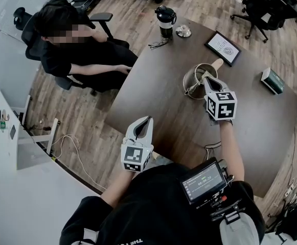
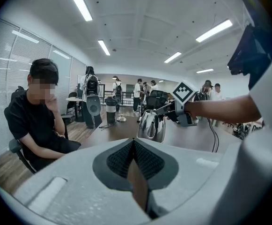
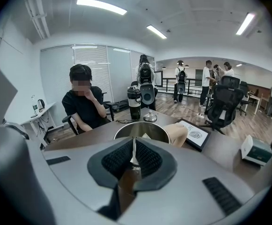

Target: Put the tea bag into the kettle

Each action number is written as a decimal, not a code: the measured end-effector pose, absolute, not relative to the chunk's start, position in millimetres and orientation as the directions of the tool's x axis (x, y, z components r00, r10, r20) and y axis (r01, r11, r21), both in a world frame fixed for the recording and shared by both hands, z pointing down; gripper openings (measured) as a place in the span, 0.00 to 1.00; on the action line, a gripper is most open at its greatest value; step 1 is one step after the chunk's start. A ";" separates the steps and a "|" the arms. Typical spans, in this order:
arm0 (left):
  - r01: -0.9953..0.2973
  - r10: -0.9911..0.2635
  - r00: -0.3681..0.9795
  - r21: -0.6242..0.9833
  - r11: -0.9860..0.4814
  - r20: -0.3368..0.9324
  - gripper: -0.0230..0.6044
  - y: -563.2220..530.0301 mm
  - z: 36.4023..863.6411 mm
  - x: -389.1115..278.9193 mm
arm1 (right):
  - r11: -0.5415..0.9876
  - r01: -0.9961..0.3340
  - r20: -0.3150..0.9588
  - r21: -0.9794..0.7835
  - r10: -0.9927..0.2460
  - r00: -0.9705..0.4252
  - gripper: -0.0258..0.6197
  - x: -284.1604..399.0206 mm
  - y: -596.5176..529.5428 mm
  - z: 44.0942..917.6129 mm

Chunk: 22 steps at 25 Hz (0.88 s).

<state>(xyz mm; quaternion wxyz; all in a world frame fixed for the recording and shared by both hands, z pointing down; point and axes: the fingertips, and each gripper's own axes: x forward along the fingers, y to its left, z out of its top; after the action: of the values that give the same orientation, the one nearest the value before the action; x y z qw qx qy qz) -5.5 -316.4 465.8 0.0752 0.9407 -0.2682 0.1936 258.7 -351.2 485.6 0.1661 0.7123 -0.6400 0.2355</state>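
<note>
While R tongs (image 1: pixel 208 80) are clamped on the tea bag (image 3: pixel 133 153), a thin white sliver seen edge-on betw. the pads, the open kettle (image 1: pixel 193 81) stands just below & ahead of them on the desk (image 1: pixel 163 106). L tongs (image 1: pixel 144 124) are closed together w/ nothing in them, well back from the kettle, over the desk's near edge.

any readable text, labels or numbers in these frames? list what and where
"THE": shirt print, upside down at the head view's bottom edge; the rest is cut off.
Too small to read: timer-like digits on the chest screen.
Too blurred: a line of print above a swirl graphic on the framed picture.
Nothing legible on the box.
</note>
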 end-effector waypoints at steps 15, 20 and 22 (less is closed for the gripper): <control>-0.540 -0.486 0.780 0.032 -0.841 0.394 0.04 -315.3 459.9 -10.0 | -0.127 -0.990 0.544 -0.054 -0.836 0.078 0.12 257.2 -348.8 481.5; -0.538 -0.489 0.786 0.028 -0.842 0.379 0.04 -311.6 455.1 -14.1 | -0.112 -0.993 0.548 -0.031 -0.833 0.077 0.12 247.6 -339.5 478.3; -0.536 -0.490 0.790 0.028 -0.844 0.368 0.04 -309.1 451.5 -17.7 | -0.112 -0.994 0.540 -0.017 -0.837 0.085 0.12 242.4 -333.8 472.6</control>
<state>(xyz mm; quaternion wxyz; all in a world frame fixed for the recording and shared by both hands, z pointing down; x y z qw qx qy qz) -17.7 -309.1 451.5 0.0654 0.9438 -0.2718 0.1763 242.4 -333.8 472.6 0.1816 0.7137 -0.6413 0.2153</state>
